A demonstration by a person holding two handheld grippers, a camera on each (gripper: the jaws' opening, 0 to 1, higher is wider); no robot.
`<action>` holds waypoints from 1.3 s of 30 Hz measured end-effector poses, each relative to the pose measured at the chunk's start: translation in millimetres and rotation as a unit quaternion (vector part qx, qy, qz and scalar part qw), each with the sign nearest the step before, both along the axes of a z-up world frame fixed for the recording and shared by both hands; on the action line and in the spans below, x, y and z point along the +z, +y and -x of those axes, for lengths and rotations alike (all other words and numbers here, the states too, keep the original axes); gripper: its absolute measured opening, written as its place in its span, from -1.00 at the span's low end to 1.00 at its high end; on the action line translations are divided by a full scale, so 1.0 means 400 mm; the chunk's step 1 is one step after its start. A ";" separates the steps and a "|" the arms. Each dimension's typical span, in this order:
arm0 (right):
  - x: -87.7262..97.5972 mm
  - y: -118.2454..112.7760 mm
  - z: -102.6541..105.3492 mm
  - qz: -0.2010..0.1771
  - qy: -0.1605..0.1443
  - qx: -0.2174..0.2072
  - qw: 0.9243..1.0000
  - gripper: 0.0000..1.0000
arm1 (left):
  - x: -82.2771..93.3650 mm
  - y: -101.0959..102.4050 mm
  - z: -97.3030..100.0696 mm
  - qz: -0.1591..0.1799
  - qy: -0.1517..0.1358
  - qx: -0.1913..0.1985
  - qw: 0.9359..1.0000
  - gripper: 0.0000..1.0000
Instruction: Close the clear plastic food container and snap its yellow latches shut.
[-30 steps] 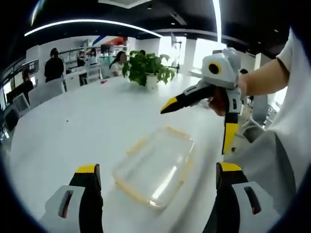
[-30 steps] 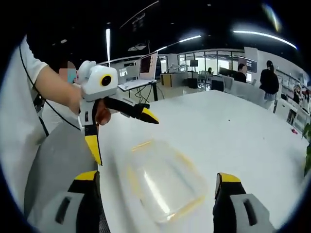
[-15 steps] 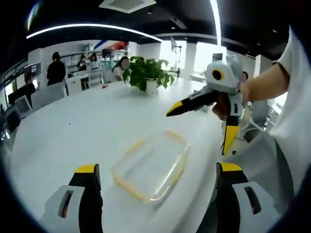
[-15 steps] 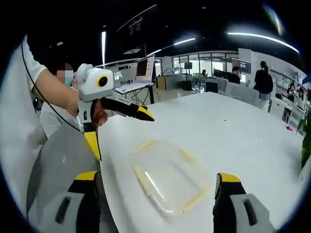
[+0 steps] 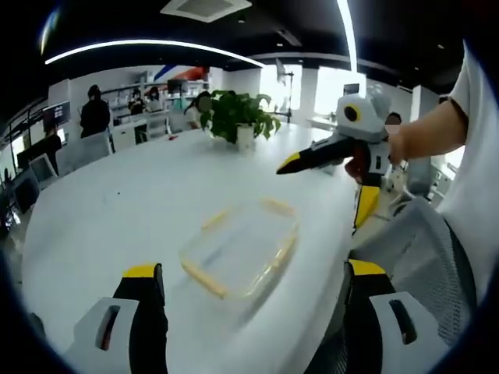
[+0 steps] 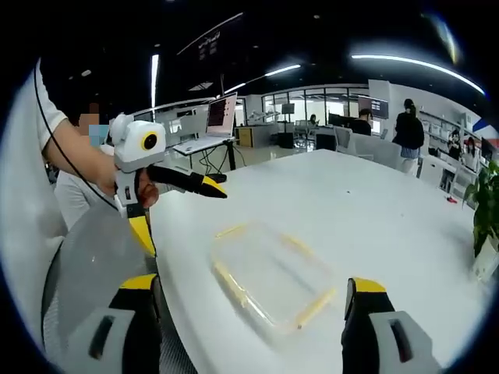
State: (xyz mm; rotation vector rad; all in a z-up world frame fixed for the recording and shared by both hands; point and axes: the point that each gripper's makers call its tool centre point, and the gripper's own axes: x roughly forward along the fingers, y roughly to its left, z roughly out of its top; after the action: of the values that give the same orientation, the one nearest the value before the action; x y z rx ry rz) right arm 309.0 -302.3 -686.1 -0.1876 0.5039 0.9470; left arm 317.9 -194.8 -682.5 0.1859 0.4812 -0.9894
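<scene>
The clear rectangular plastic food container (image 5: 240,249) (image 6: 270,275) with yellow latches lies flat on the round white table (image 5: 117,226), near your edge. Your left gripper (image 5: 253,312) and right gripper (image 6: 249,315) both hover spread wide, empty. A potted green plant (image 5: 236,115) stands far across; people sit beyond.

White table (image 5: 117,226), potted plant (image 5: 238,117), laptop (image 6: 210,125), standing people (image 5: 95,113)
</scene>
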 end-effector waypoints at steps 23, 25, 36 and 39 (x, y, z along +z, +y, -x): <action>-0.106 -0.022 -0.082 0.089 -0.043 0.052 0.994 0.57 | -0.099 -0.024 -0.090 -0.043 -0.012 -0.031 0.998 0.60; -0.111 -0.017 -0.085 0.087 -0.034 0.052 0.994 0.59 | -0.109 -0.025 -0.096 -0.048 -0.012 -0.035 0.998 0.60; -0.135 -0.013 -0.094 0.102 -0.033 0.069 0.992 0.40 | -0.139 -0.052 -0.102 -0.059 -0.006 -0.050 0.997 0.50; -0.136 -0.010 -0.093 0.101 -0.034 0.069 0.992 0.39 | -0.141 -0.052 -0.102 -0.057 -0.001 -0.047 0.997 0.51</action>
State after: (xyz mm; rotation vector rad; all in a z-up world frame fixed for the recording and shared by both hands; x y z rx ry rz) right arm 346.3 -306.4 -740.4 -0.4399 0.5292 1.0214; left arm 358.5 -215.5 -738.9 0.3136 0.5321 -1.0538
